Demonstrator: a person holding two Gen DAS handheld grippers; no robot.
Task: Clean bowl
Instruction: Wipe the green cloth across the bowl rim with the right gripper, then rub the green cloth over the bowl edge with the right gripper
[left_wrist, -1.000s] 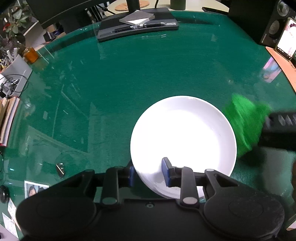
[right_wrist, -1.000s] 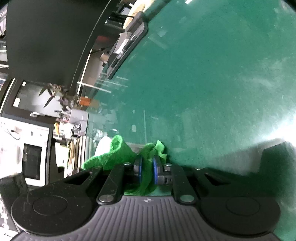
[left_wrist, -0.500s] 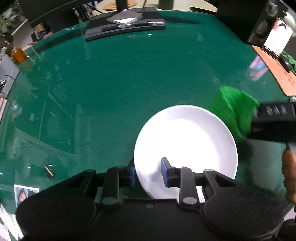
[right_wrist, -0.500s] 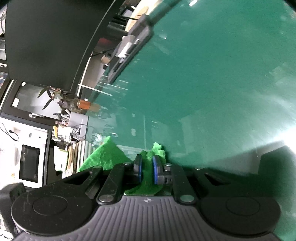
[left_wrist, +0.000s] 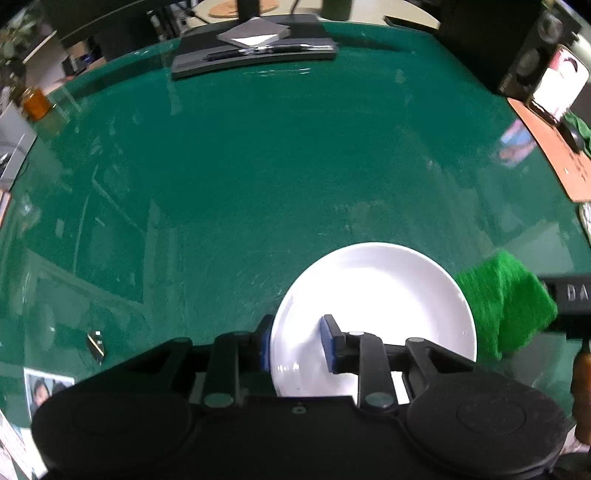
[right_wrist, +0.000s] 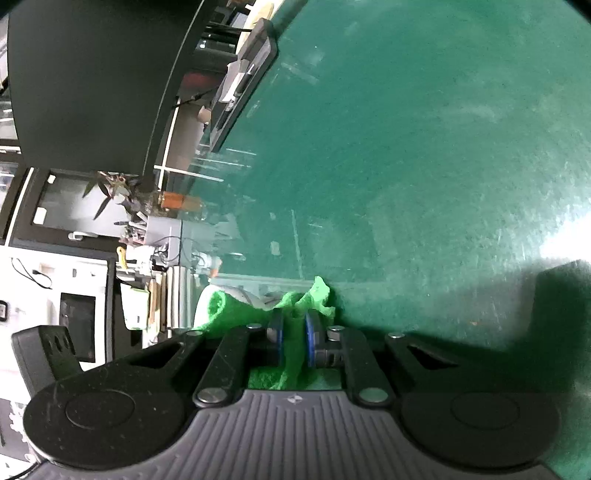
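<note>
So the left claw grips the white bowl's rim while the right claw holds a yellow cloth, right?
Not quite: the cloth is green, not yellow, as the right wrist view shows pinched in the right claw. The left claw does grip the white bowl by its rim.

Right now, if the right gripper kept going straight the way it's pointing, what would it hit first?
Most likely the green tabletop. The right gripper, shut on the green cloth, points down at bare surface; depth is unclear.
</note>
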